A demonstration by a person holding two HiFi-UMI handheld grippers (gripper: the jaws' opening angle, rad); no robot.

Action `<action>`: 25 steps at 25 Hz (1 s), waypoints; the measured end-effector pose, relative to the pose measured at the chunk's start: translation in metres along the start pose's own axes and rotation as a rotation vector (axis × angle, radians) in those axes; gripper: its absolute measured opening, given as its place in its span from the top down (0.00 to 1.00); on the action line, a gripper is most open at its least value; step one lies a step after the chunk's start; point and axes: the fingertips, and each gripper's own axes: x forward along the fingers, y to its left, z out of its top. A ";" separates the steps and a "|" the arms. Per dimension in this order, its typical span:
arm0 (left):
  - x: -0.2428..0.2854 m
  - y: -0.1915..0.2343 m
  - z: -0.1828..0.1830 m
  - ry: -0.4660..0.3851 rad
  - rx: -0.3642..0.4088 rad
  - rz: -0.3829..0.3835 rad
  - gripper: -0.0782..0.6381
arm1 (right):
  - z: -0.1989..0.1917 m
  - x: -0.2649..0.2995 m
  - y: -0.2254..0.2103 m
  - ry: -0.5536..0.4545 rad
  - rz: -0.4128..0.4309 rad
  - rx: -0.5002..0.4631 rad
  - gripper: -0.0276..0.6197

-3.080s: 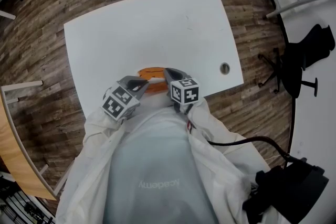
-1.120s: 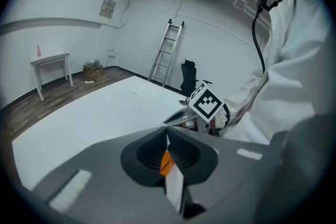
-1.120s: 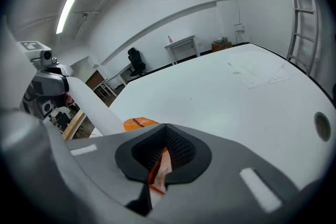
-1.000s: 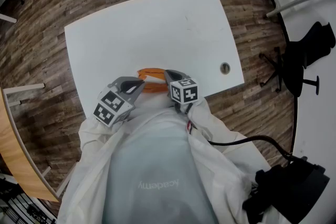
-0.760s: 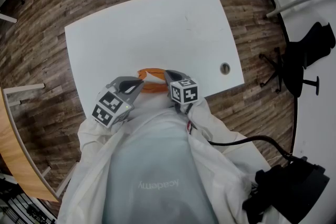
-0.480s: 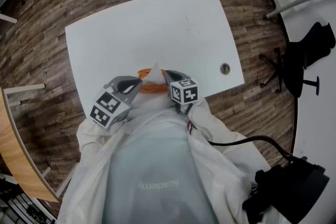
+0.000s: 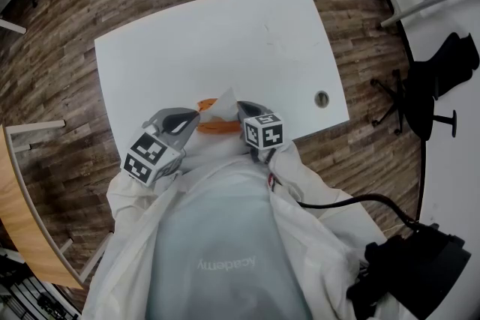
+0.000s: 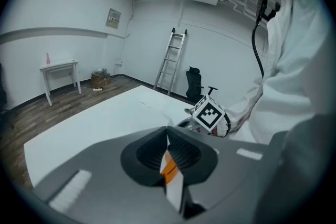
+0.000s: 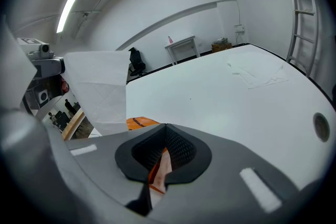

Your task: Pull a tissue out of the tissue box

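White table (image 7: pixel 225 41), orange tissue box (image 7: pixel 216 129), tissue (image 7: pixel 223 107) upright in grip of left hand-held gripper (image 7: pixel 196 115); right hand-held gripper (image 7: pixel 240 108) closed.

The head view is looking steeply down from above the person, taking in the whole table (image 7: pixel 225 34), both grippers and the floor (image 7: pixel 67 49). The left gripper (image 7: pixel 196 115) view is looking low across the table from just behind its jaws, toward the right gripper (image 7: pixel 240 107) and a ladder (image 8: pixel 169 60). The right gripper view is likewise looking across the table, catching the tissue (image 9: pixel 100 86) at its left. All three are sharing the table and ladder.
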 end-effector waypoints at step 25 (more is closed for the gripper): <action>-0.034 0.040 0.030 -0.155 -0.075 0.140 0.89 | 0.007 -0.006 -0.002 -0.021 -0.020 -0.020 0.95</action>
